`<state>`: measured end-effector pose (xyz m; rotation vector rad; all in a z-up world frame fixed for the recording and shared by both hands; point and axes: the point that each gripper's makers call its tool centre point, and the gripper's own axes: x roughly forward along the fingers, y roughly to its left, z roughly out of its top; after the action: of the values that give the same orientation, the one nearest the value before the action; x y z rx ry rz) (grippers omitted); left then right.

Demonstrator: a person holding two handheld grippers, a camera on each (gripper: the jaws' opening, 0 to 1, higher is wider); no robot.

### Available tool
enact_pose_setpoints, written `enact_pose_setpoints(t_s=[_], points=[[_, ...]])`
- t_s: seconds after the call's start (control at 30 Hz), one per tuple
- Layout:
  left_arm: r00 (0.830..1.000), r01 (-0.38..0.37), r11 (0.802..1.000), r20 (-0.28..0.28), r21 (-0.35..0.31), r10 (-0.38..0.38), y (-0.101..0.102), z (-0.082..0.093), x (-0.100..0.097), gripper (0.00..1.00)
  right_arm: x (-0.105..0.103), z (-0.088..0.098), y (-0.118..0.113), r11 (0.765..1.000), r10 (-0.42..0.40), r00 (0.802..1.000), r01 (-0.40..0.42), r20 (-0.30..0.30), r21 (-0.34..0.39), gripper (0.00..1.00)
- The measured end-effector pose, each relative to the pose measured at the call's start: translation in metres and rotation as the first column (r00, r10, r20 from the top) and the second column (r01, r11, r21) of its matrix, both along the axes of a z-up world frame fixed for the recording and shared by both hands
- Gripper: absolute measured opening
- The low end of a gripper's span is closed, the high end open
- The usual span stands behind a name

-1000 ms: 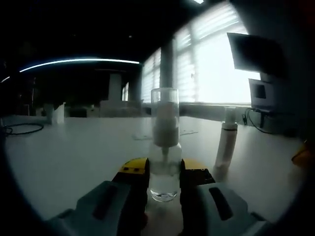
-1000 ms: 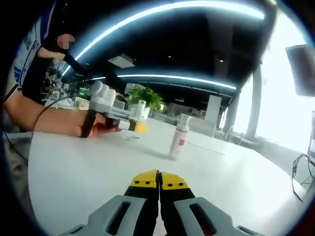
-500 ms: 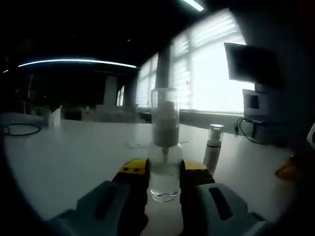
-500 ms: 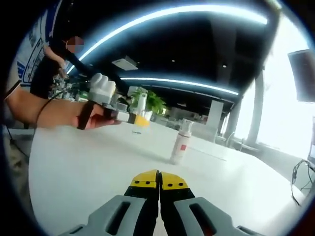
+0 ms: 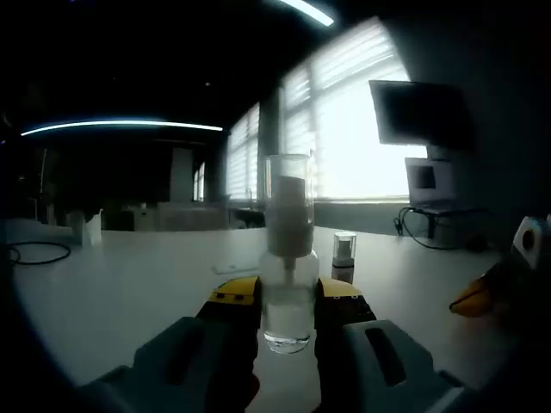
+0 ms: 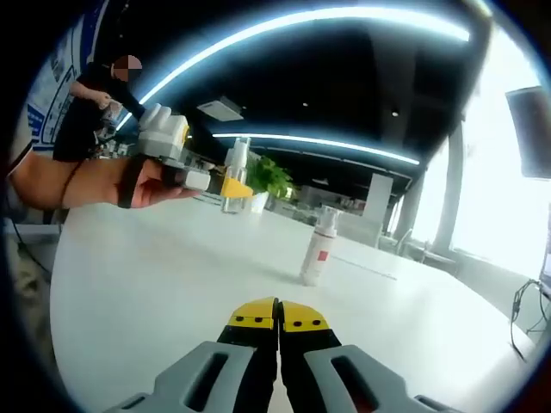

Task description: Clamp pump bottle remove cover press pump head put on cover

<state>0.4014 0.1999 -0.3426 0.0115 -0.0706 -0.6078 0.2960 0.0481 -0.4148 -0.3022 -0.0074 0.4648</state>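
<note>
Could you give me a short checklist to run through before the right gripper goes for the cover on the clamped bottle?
1. Bottle clamped: ok. The left gripper is shut on the clear pump bottle, jaws on both sides of its lower body.
2. Bottle upright: ok in the left gripper view; in the right gripper view it looks held above the white table.
3. Cover on: ok. The clear cover sits over the pump head.
4. Right gripper ready to grasp: not ok. Its jaws are shut and it is far from the bottle.
5. Path clear: cannot tell. A second white bottle stands on the table between them.
</note>
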Motion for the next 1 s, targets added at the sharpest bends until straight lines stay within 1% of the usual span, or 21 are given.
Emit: enact_pose_setpoints(t_s=[0.07,0.13,0.27,0.33,0.4,0.53,0.6,0.67,0.73,0.87,1.0], points=[[1.0,0.014,1.0,0.006,0.0,-0.014,-0.005,0.003,-0.013,0.16,0.0,0.0,0.0,1.0,-0.001,1.0,0.001,0.0,-0.001,0.0],[1.0,0.022,1.0,0.009,0.002,-0.022,-0.006,0.005,-0.017,0.16,0.0,-0.001,0.0,1.0,-0.003,1.0,0.003,-0.001,-0.003,0.0],[0.999,0.03,0.999,0.024,0.015,-0.03,0.0,0.009,-0.019,0.16,0.0,-0.001,0.0,1.0,-0.004,1.0,0.004,0.0,-0.005,0.0],[0.999,0.038,0.999,0.029,0.018,-0.038,0.001,0.009,-0.024,0.16,0.0,0.0,0.0,1.0,-0.001,1.0,0.001,0.002,-0.004,0.0],[0.998,0.049,0.999,0.034,0.019,-0.049,-0.002,0.009,-0.035,0.16,0.0,-0.001,0.0,1.0,-0.001,1.0,0.001,0.0,-0.005,0.0],[0.997,0.063,0.997,0.048,0.043,-0.065,-0.006,0.006,-0.047,0.16,-0.001,-0.001,0.0,1.0,-0.004,1.0,0.004,0.0,-0.008,0.0],[0.996,0.076,0.996,0.043,0.037,-0.078,-0.003,0.004,-0.045,0.16,-0.001,-0.001,-0.001,1.0,-0.004,1.0,0.004,-0.001,-0.005,0.0],[0.995,0.088,0.996,0.036,0.023,-0.089,-0.004,0.002,-0.05,0.16,0.0,-0.002,0.0,1.0,-0.004,1.0,0.004,-0.001,-0.006,0.0],[0.995,0.093,0.995,0.036,0.021,-0.094,-0.003,0.001,-0.051,0.16,0.0,-0.002,0.0,1.0,-0.001,1.0,0.001,-0.002,-0.01,0.0],[0.993,0.112,0.993,0.026,0.027,-0.112,-0.003,-0.005,-0.057,0.16,-0.001,-0.002,0.001,1.0,-0.001,1.0,0.001,-0.003,-0.006,0.0],[0.991,0.131,0.99,0.029,0.053,-0.132,-0.003,-0.009,-0.063,0.16,-0.001,-0.003,0.002,1.0,-0.002,1.0,0.002,-0.006,-0.009,0.0]])
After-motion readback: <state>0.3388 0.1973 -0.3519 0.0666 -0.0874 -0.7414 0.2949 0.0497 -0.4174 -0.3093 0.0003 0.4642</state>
